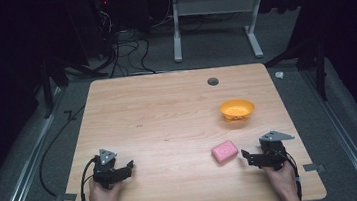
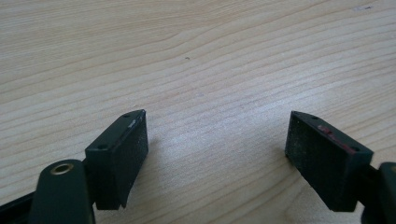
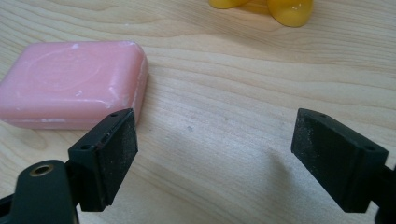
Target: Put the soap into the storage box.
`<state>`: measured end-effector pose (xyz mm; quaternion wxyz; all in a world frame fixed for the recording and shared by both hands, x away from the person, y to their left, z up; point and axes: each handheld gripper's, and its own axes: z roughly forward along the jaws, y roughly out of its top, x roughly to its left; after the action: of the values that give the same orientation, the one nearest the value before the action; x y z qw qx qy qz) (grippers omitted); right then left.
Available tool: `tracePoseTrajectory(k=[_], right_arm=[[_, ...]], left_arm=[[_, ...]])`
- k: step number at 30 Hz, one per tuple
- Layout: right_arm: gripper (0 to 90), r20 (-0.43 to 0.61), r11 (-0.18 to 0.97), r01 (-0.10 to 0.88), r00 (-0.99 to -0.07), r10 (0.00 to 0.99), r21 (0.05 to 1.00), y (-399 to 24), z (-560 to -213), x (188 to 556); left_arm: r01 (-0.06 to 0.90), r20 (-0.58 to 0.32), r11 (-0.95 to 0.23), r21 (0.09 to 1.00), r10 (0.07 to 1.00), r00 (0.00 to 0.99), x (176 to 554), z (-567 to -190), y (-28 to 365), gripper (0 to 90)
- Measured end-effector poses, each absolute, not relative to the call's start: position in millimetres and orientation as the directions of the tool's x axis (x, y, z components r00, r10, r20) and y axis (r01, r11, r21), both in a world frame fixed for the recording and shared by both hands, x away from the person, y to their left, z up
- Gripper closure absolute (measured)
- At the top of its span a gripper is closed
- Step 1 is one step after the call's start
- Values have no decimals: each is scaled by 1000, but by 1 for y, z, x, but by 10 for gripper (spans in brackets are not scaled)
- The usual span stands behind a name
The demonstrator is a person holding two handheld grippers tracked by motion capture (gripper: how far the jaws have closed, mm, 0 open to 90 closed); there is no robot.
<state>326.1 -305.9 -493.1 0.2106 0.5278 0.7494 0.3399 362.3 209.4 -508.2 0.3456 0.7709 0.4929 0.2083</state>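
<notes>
One orange bowl (image 1: 237, 109) w/ contents unclear, pink soap (image 1: 224, 152) nearby; both grippers wide open, holding nothing.

A small dark grey round cap (image 1: 212, 81) sits in the wooden table (image 1: 158, 117) near its far edge. Beyond the table, black cables (image 1: 123, 48) lie on grey carpet beside a white metal frame (image 1: 215, 13).

The high view looks forward and down from above the near edge, taking in the whole table (image 1: 166, 101). The left gripper view sits low and close over bare wood at near left. The right gripper view, equally close at near right, shares the pink soap (image 3: 70, 84) with the high view (image 1: 224, 152).
</notes>
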Motion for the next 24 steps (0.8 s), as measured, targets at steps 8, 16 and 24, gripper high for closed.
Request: tracePoseTrajectory(k=[8,16,24], right_arm=[[150,64,201,639,-366,928,743,-300,-488,321],[143,67,197,633,-368,927,749,-293,-484,318],[142,77,198,628,-383,920,753,-286,-480,317]], left_arm=[[616,-20,-275,738,904,427,362,-508,209,215],[616,-19,-275,738,904,427,362,-508,209,216],[616,-20,-275,738,904,427,362,-508,209,216]])
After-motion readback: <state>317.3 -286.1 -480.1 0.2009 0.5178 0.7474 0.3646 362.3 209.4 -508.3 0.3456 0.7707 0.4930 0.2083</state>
